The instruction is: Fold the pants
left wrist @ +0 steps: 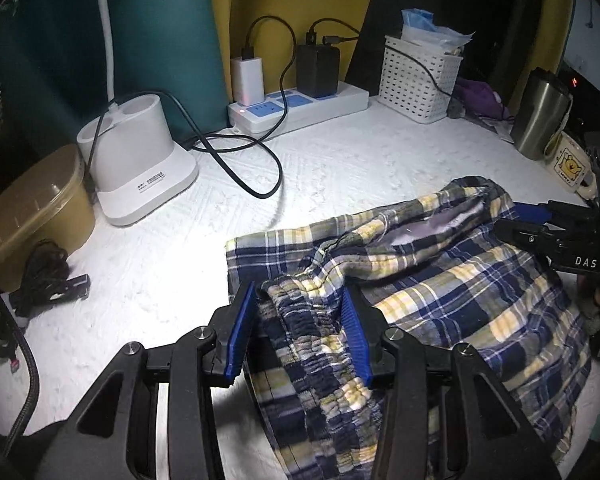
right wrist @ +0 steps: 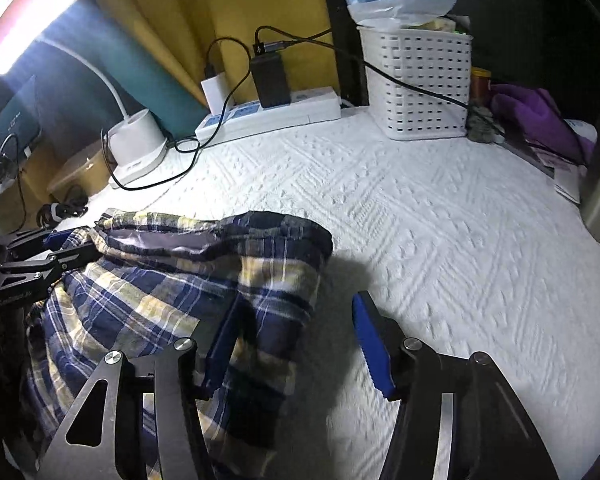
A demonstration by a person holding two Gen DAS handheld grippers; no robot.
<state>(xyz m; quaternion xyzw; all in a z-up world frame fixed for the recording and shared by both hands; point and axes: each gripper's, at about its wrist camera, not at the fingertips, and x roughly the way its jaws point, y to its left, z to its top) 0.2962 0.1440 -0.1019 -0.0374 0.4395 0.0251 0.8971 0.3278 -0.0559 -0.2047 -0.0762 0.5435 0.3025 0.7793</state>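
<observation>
Blue, yellow and white plaid pants (left wrist: 460,280) lie bunched on the white textured cover (left wrist: 340,168). My left gripper (left wrist: 300,292) is shut on the gathered elastic waistband, which stands up between its blue pads. In the right wrist view the pants (right wrist: 160,280) fill the lower left, and the left gripper (right wrist: 52,248) shows at their far left edge. My right gripper (right wrist: 296,304) is open over the pants' right edge: the cloth lies against its left finger, while the right pad (right wrist: 370,344) stands apart over bare cover. The right gripper (left wrist: 540,232) also appears at the pants' far right side.
Along the back stand a white lamp base (left wrist: 136,160), a power strip (left wrist: 300,108) with chargers and a loose black cable (left wrist: 240,160), and a white basket (left wrist: 416,80). A steel tumbler (left wrist: 540,120) and a mug (left wrist: 568,168) stand at the right, a brown lidded box (left wrist: 32,216) at the left.
</observation>
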